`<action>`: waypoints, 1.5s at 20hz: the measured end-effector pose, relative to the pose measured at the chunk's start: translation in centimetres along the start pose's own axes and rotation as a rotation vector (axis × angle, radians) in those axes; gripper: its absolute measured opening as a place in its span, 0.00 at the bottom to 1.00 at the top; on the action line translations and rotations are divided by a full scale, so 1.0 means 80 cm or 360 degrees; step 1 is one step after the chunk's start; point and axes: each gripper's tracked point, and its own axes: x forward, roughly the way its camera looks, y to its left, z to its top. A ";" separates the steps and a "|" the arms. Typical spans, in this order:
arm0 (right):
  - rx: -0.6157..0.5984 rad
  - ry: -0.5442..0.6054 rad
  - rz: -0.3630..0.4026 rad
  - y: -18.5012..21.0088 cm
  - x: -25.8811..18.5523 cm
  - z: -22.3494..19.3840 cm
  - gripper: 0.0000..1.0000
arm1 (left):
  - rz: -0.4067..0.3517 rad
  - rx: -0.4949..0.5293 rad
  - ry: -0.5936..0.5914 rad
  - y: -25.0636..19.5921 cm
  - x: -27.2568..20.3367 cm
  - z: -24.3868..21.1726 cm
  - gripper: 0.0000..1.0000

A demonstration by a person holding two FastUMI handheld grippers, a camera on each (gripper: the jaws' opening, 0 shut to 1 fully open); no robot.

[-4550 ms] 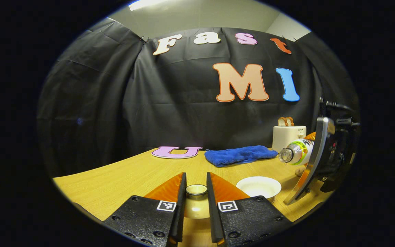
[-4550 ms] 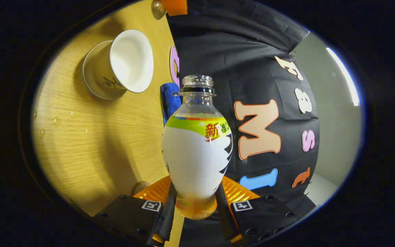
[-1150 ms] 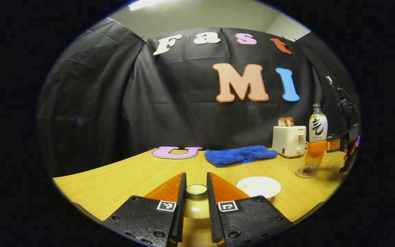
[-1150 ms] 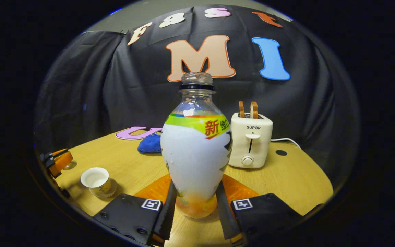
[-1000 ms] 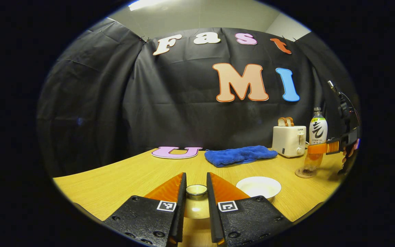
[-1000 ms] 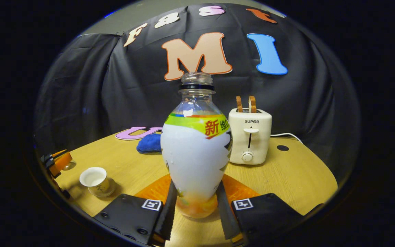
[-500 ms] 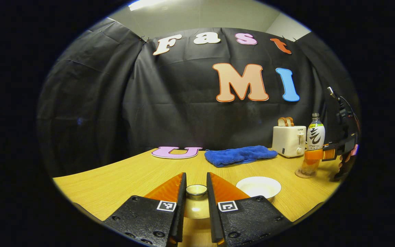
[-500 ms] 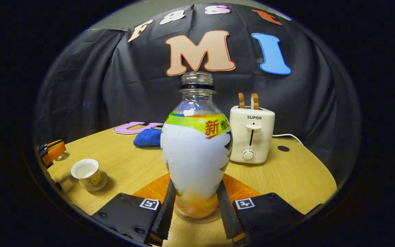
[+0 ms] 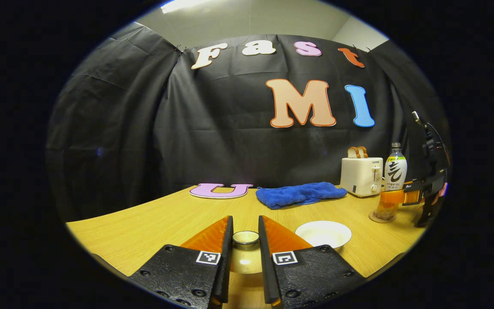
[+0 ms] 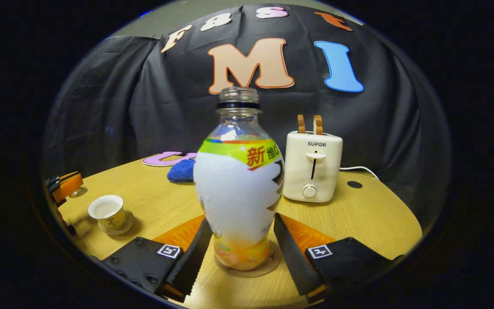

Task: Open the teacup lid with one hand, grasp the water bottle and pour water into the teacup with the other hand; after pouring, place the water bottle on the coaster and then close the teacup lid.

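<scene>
- Lid (image 9: 246, 238): off the cup, held between the left gripper (image 9: 245, 240) jaws at 6 o'clock in the left gripper view. Both jaws sit close against its knob, narrow gap. Lid looks level, knob up; whether it rests on the tabletop (image 9: 152, 223) or hangs just above cannot be told.
- Teacup (image 10: 107, 213): at 9 o'clock in the right gripper view, upright on its saucer, mouth open. In the left gripper view its rim sits just right of the jaws. Water level too small to read.
- Water bottle (image 10: 239, 189): centre of the right gripper view, standing on the coaster (image 10: 268, 265), base touching it. Long axis vertical, uncapped mouth pointing up at 12 o'clock. In the left gripper view it stands at 3 o'clock, just right of the toaster (image 9: 361, 176).
- Right gripper (image 10: 240, 253): jaws spread, a visible gap each side of the bottle's lower body, so not clamping. Judged as released.
- Progress, as a judgement: lid open done; bottle on the coaster done; pour likely done given where the bottle stands. Left: back the right gripper off, carry the lid right to the cup and seat it.
- Blue cloth (image 9: 299, 194) at the back of the tabletop plays no part.
</scene>
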 end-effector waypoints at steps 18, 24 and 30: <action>0.0004 -0.0216 -0.0151 -0.014 -0.105 -0.004 0.94 | -0.0025 -0.0001 0.0000 -0.004 -0.001 0.000 0.29; 0.0104 -0.0347 -0.0279 -0.032 -0.136 0.004 0.90 | -0.0061 -0.0002 -0.0001 -0.012 -0.001 0.001 0.29; 0.0086 -0.0439 -0.0401 -0.044 -0.150 0.009 0.90 | -0.0229 -0.0008 -0.0005 -0.041 0.004 0.001 0.29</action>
